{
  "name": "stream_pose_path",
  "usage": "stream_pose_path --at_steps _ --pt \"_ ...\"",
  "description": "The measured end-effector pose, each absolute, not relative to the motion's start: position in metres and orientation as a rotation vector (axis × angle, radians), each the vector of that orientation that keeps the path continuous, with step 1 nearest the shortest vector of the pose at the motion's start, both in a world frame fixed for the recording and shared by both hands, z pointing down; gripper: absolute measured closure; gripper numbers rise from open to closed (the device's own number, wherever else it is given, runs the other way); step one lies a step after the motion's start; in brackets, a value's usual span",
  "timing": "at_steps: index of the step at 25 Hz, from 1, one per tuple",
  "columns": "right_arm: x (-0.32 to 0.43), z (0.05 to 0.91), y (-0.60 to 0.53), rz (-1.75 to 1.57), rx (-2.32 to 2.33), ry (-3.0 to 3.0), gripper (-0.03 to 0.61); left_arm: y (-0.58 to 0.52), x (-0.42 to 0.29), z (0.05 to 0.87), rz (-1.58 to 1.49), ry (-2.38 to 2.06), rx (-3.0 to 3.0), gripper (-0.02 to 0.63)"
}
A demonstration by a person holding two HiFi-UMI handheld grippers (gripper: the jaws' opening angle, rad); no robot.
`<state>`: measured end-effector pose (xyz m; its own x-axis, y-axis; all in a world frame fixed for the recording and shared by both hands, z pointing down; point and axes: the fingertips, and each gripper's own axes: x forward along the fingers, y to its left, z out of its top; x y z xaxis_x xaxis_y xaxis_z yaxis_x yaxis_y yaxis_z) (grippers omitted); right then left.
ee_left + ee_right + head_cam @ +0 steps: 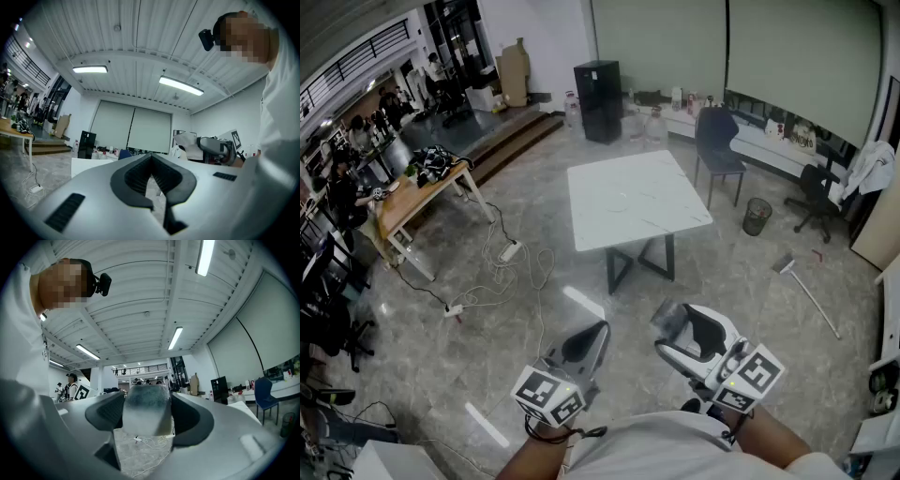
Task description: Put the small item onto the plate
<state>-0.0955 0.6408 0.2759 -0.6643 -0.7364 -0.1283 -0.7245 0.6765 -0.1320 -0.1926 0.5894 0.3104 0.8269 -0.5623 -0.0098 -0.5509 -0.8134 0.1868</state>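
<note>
I stand on a grey tiled floor with both grippers held close to my body. My right gripper (664, 334) (146, 401) has its jaws wide apart, and a small blurry grey item (145, 414) with a darker top fills the gap, touching both pads. My left gripper (599, 328) (151, 157) is shut, its black pads meeting at the tip with nothing between them. A white marble-topped table (637, 202) stands a few steps ahead. No plate shows in any view.
Cables and a power strip (511, 251) lie on the floor to the left. A wooden desk (412, 199) with people behind it is far left. A dark chair (719, 141), a waste bin (757, 216) and a broom (806, 286) are beyond and right of the table.
</note>
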Motion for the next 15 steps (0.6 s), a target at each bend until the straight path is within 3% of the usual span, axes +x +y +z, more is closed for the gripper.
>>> stream_pose_path --at_steps 15 --pt "-0.1021 0.2752 0.6378 -0.064 -1.228 2.720 0.273 0.5892 -0.2032 0.3156 -0.089 -0.870 2.822 0.607"
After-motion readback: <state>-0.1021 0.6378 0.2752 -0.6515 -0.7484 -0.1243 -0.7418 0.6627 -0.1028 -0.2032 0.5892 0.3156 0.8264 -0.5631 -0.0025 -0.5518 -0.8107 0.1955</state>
